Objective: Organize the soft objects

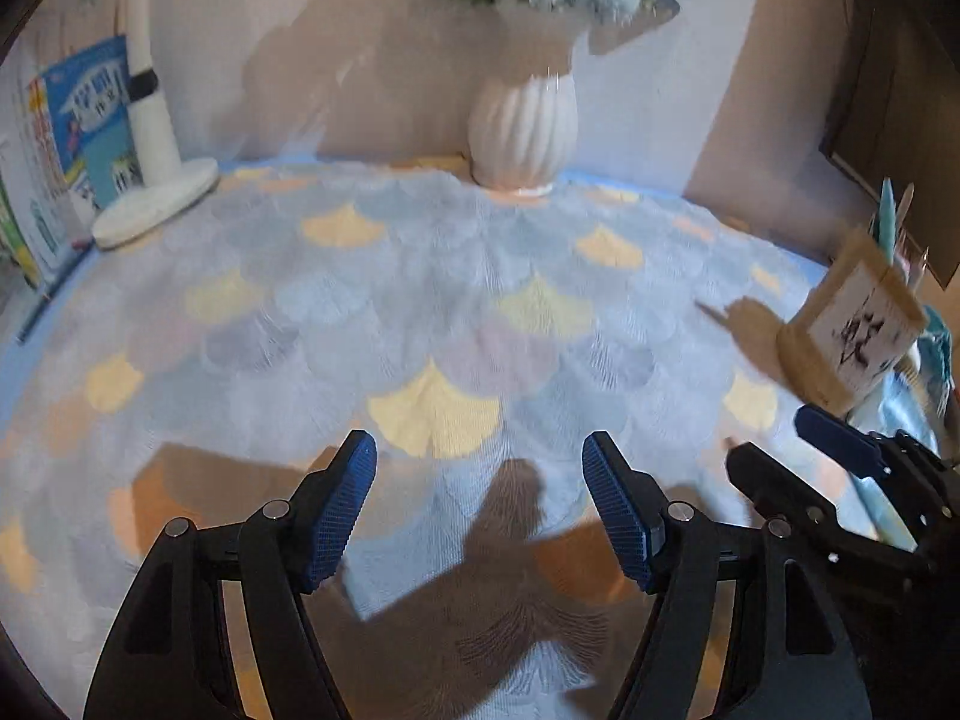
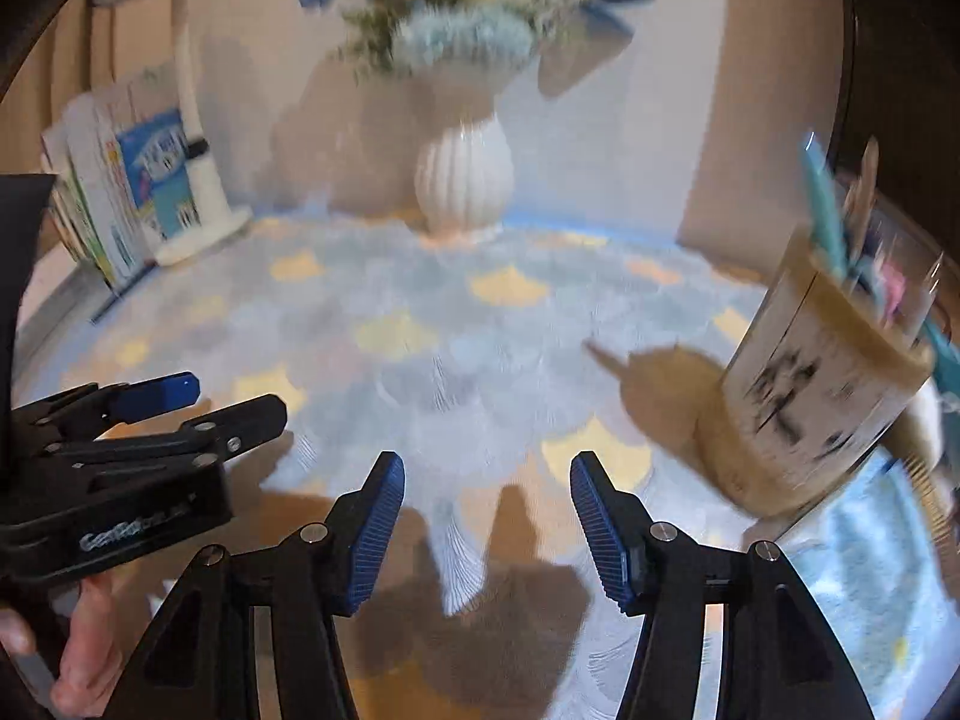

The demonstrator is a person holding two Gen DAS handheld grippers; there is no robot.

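Approach step: left gripper (image 1: 479,516) and right gripper (image 2: 487,531) both spread, nothing between the fingers, angled down over the fan-pattern cloth (image 1: 420,300) covering the table. Next: pick one cloth edge each, pinch together.

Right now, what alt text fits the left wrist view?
The left hand-held gripper hangs open and empty over a pastel fan-patterned cloth. Behind stand a white ribbed vase and lamp base; the right hand-held gripper enters at right.
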